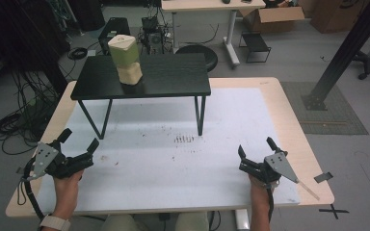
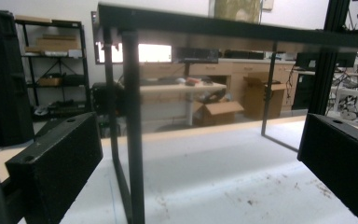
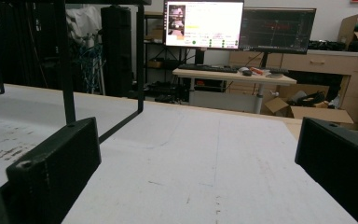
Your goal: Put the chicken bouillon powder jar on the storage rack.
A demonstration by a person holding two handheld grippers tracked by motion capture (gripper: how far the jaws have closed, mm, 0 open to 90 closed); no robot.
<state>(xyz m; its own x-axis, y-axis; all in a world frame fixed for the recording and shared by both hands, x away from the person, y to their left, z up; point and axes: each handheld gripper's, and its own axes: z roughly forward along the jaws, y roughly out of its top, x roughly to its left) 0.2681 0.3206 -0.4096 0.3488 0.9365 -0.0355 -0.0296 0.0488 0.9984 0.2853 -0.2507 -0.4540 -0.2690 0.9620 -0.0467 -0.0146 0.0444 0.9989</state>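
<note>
A green and cream container (image 1: 125, 59) stands upright on a small black raised table (image 1: 173, 77) at the back of the white mat (image 1: 173, 159). Its lower part peeks over the black tabletop (image 2: 233, 28) in the left gripper view. My left gripper (image 1: 79, 140) rests near the front left corner of the mat, open, nothing between its fingers (image 2: 56, 168). My right gripper (image 1: 256, 146) sits near the front right, also open and empty, its fingers (image 3: 51, 172) low over the mat. Both are well short of the black table.
The black table's thin legs (image 1: 200, 115) stand on the mat, and one leg (image 2: 133, 126) is close ahead of my left gripper. Dark smudges (image 1: 184, 139) mark the mat's middle. A black post (image 1: 347, 48) rises at right beyond the wooden tabletop (image 1: 294, 120).
</note>
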